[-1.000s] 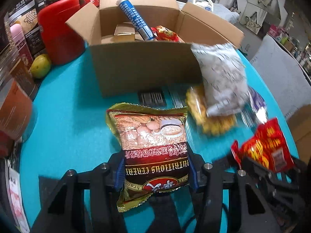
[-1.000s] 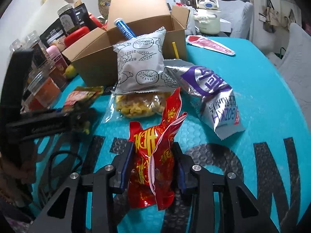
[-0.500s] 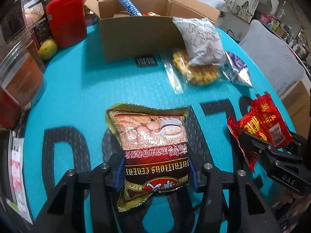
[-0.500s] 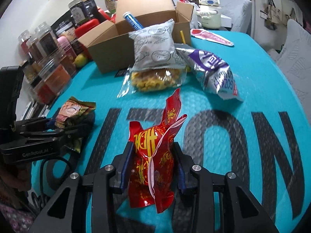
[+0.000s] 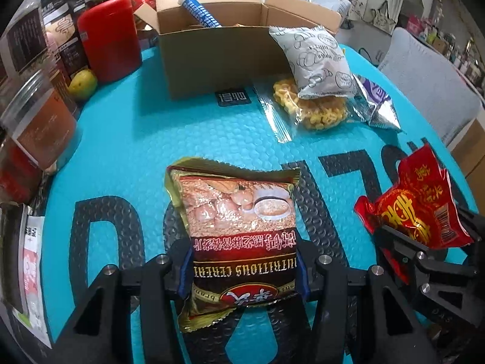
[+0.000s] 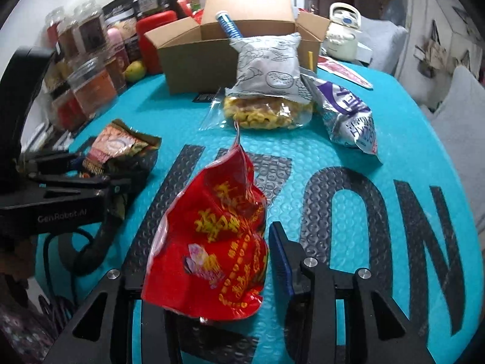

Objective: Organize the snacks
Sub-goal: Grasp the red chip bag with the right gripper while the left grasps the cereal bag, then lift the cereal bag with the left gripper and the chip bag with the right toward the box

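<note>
My left gripper (image 5: 242,270) is shut on a brown and gold cereal packet (image 5: 239,230), held low over the teal mat; it also shows in the right wrist view (image 6: 118,148). My right gripper (image 6: 212,251) stands open: the red snack packet (image 6: 212,236) has spread flat and tilted between the jaws, with a gap to the right blue pad (image 6: 280,254). The red packet also shows in the left wrist view (image 5: 415,209). The open cardboard box (image 5: 218,42) stands at the far side, with a blue tube (image 5: 200,12) sticking out.
A grey patterned bag (image 6: 266,69) leans on the box over a clear bag of yellow snacks (image 6: 266,115). A purple and silver bag (image 6: 351,115) lies to their right. Jars (image 6: 91,88), a red canister (image 5: 109,36) and a lemon (image 5: 81,83) line the left edge.
Both grippers have drawn back from the box toward the near side of the mat. The right jaws have opened and the red packet has slumped flat between them.
</note>
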The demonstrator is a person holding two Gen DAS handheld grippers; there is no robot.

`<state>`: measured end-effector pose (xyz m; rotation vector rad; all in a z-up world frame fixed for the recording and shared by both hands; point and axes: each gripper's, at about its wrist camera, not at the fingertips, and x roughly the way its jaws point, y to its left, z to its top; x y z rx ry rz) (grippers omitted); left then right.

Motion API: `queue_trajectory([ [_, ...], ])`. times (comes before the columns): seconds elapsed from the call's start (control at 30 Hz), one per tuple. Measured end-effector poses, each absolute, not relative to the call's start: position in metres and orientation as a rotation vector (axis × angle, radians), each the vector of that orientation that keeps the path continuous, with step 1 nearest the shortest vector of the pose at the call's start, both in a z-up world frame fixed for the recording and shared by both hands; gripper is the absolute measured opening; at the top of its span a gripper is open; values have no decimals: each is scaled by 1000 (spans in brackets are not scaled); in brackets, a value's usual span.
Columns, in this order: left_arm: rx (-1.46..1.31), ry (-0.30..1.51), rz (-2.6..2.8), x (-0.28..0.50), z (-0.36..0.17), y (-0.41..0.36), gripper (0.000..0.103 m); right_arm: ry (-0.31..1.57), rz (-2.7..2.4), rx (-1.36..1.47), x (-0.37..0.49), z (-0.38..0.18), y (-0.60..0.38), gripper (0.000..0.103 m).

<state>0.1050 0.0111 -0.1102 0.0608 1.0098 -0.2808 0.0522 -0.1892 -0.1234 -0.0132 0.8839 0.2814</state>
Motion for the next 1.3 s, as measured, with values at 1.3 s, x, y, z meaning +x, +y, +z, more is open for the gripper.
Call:
queue_trajectory([
  [1.3, -26, 796, -422, 96, -11, 16, 50, 735, 359, 67, 44, -40, -176, 34],
])
